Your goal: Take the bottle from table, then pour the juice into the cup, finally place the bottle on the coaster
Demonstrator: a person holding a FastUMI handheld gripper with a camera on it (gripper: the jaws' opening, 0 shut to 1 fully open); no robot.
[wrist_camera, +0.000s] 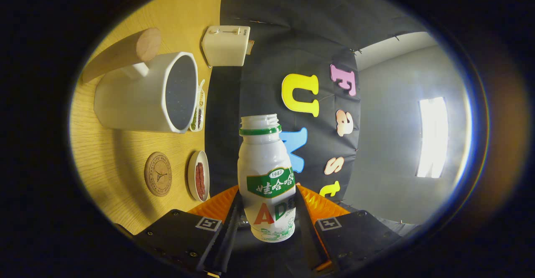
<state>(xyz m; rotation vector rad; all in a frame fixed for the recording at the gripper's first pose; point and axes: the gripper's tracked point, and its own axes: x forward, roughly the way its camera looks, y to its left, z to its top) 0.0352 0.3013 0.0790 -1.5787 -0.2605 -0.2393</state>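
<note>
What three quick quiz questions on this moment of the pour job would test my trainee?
1. True or false: the gripper is shut on the white plastic bottle with the green label.
2. Multiple choice: the bottle's mouth is (A) capped, (B) open, (C) hidden.
3. Fill in: the round cork coaster lies on the wooden table beside the small white ____ holding something red.

Key: 1 true; both orange fingers press its sides. 2 B. 3 dish. The big white cup with the wooden handle stands past the coaster.
</note>
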